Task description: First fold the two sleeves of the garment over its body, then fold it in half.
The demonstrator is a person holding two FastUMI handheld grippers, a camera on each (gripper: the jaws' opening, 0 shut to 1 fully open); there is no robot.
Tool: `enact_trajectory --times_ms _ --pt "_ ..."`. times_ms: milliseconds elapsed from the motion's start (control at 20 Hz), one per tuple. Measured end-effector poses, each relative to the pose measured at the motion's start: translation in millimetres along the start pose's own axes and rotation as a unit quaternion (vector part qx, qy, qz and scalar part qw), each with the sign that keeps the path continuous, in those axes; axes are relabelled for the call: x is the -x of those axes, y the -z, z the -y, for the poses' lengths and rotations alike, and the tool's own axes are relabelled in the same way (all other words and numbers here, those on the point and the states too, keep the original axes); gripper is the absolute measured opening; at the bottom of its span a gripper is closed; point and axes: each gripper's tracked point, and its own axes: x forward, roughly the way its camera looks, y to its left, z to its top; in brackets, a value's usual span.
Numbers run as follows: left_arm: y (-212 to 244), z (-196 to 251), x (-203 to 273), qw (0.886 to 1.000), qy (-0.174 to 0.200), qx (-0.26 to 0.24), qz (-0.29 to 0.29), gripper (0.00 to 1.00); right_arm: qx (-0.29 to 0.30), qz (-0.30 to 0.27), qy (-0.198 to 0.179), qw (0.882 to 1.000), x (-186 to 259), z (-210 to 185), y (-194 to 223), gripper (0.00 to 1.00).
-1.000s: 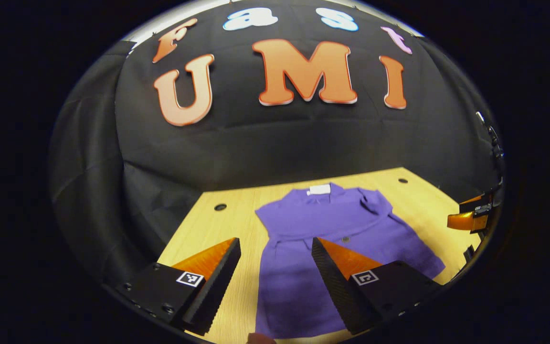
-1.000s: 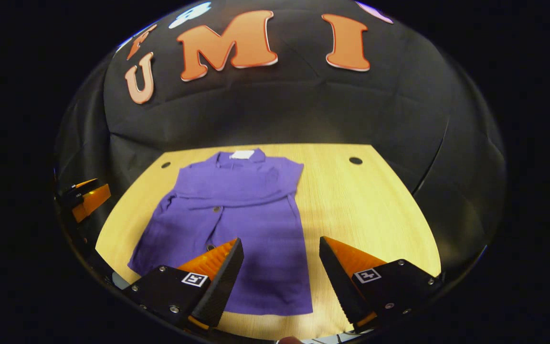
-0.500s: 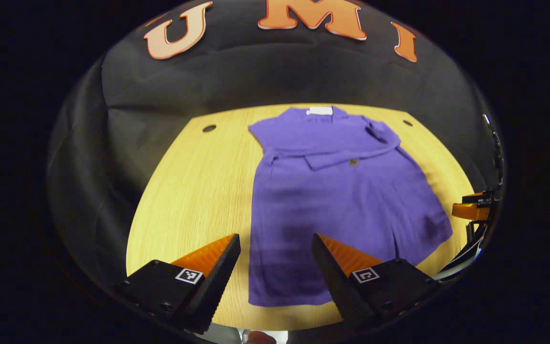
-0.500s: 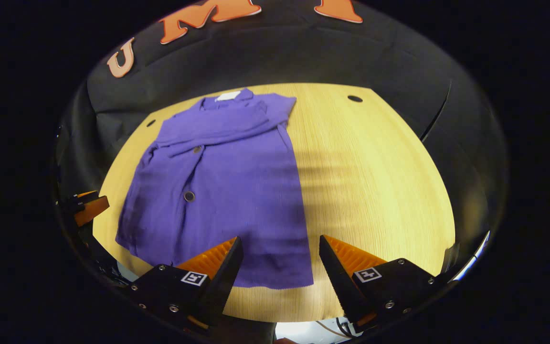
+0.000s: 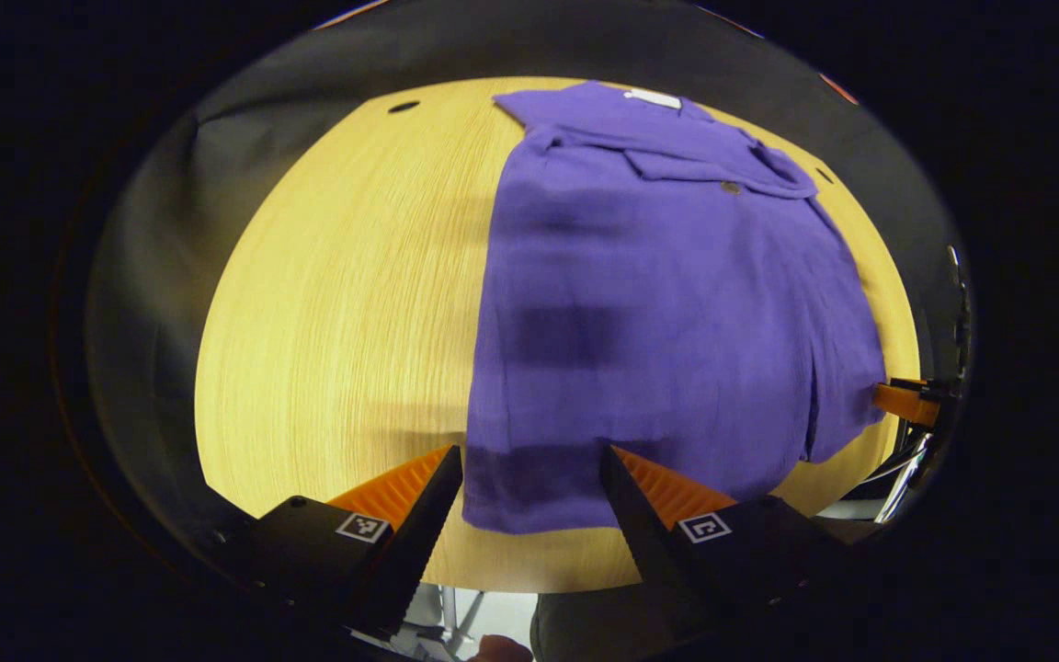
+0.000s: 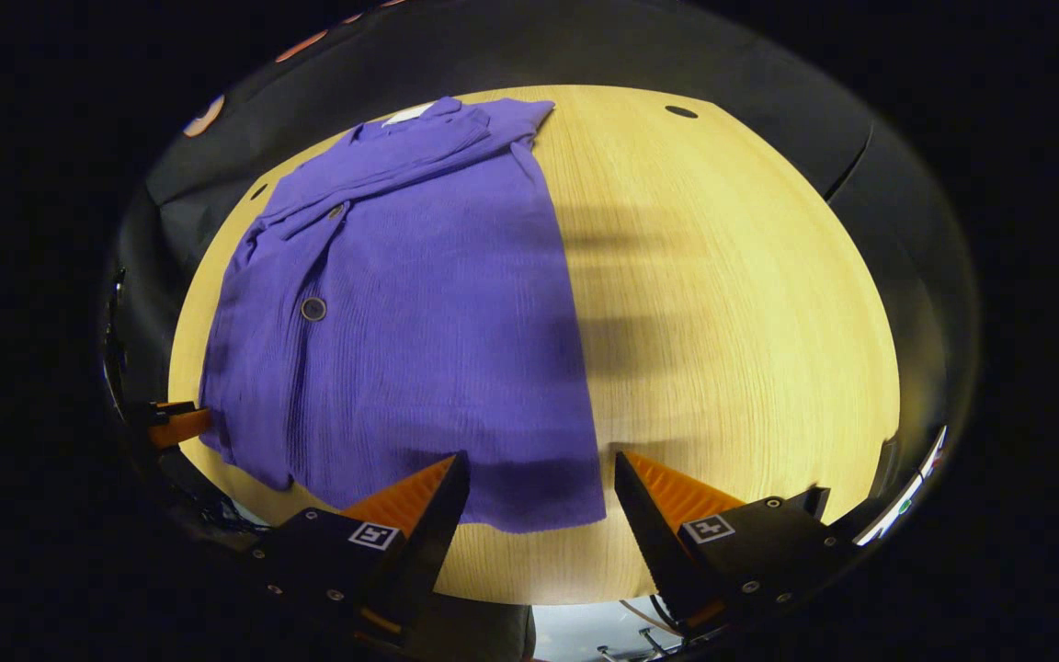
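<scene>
Lying flat on the table is a purple garment, with its collar at the far side and its hem at the near edge. Both sleeves are folded across the chest. A small white label sits inside the collar, but it is too small to read. Round buttons run down the front.

The left gripper hangs just above the hem's left corner, its two fingers spread wide apart and holding nothing. The right gripper hangs just above the hem's right corner, also spread wide and holding nothing.

The table is pale yellow wood with fine lines in it. There are small dark round holes near its far side. Soft grey shadows fall across the wood and the cloth. A black cloth wall stands behind the table.
</scene>
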Motion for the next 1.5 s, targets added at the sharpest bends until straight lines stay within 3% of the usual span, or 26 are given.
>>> enact_trajectory --times_ms 200,350,500,550,600,650,850,1200,1500 --pt "8.4 3.0 -6.8 1.0 0.001 0.004 -0.031 0.98 0.02 -0.026 0.016 0.999 -4.0 3.4 10.0 0.92" --pt "4.8 12.1 -7.1 0.999 0.0 -0.001 -0.053 0.96 0.015 -0.045 0.015 0.999 -4.5 1.8 14.4 0.74" --pt "10.5 24.2 -8.4 0.997 0.02 0.007 -0.077 0.35 -0.039 -0.048 -0.009 0.998 -6.5 -9.7 14.0 0.18" --pt "8.1 26.8 -7.4 0.996 0.029 -0.002 -0.082 0.15 -0.054 -0.057 -0.029 0.996 -3.8 -18.0 13.1 0.11" --pt "9.7 24.9 -5.3 0.996 0.025 -0.002 -0.089 0.14 -0.069 -0.062 -0.046 0.995 -4.4 -27.1 12.8 0.05" --pt "6.2 26.0 -4.2 0.996 0.027 -0.005 -0.09 0.08 -0.078 -0.057 -0.055 0.994 -0.1 -32.9 6.7 0.04" --pt "-21.0 33.3 13.2 0.996 0.036 -0.037 -0.072 0.08 -0.092 -0.025 -0.074 0.993 22.1 -42.6 -18.2 0.04" --pt "-99.0 54.1 67.5 0.992 0.108 -0.065 -0.001 0.08 -0.11 0.06 -0.107 0.986 77.1 -70.4 -89.7 0.03" --pt "-172.0 53.3 91.1 0.984 0.122 -0.123 0.044 0.08 -0.103 0.121 -0.091 0.983 107.1 -87.3 -146.9 0.03"
